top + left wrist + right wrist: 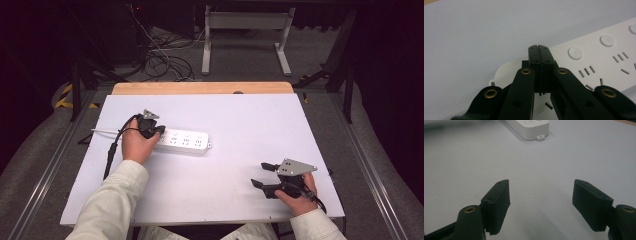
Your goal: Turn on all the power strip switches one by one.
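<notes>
Toward the table's [225, 200] left edge: power strip [187, 142], rigid, light, smooth plastic.
Left gripper [539, 50]: clenched, tips over strip's near end.
Right gripper [541, 202]: released, near front-right corner.
Hold: across narrow sides.

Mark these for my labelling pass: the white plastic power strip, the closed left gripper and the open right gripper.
white plastic power strip [187, 141], high view, top face.
left gripper [539, 48], left gripper view, tips of shut jaws.
right gripper [540, 197], right gripper view, gap midway between jaws.
</notes>
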`<state>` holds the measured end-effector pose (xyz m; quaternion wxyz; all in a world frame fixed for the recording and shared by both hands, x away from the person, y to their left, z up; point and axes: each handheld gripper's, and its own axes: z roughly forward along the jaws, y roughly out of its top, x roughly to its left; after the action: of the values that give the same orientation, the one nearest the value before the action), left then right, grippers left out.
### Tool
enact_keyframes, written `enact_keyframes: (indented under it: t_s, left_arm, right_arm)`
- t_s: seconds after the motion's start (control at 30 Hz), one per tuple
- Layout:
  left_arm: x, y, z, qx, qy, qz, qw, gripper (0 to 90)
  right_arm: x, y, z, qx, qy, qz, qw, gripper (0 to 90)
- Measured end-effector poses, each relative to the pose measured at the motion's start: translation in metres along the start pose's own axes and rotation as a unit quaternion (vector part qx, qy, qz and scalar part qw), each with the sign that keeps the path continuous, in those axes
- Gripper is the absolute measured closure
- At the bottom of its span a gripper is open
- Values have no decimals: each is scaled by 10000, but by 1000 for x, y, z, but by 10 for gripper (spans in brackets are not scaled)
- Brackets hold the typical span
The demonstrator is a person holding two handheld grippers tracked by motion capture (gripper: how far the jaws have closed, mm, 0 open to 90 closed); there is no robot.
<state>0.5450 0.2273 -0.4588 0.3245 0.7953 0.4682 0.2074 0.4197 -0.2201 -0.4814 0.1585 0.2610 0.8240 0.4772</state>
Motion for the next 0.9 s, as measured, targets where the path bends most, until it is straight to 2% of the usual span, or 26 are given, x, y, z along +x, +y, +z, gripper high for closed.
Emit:
enact_keyframes:
  t_s: [0.17,0.23,0.3,0.53,0.63,0.9]
  left_arm:
    - [0,2,0,51,50,36,10000,900]
    - [0,1,1,43,8,-60,10000,900]
    - [-1,2,1,65,24,-31,10000,900]
    - [1,3,1,106,-31,-142,9998,900]
    - [0,3,1,121,31,-111,9999,900]
    - [2,4,2,190,-49,-203,9996,900]
  right_arm:
    - [0,0,0,11,0,3,10000,311]
    - [0,0,0,9,4,-1,10000,311]
    - [0,0,0,14,5,2,10000,311]
    - [0,0,0,16,14,-3,10000,311]
    - [0,-1,0,14,16,0,10000,311]
    - [0,-1,0,24,30,10,10000,311]
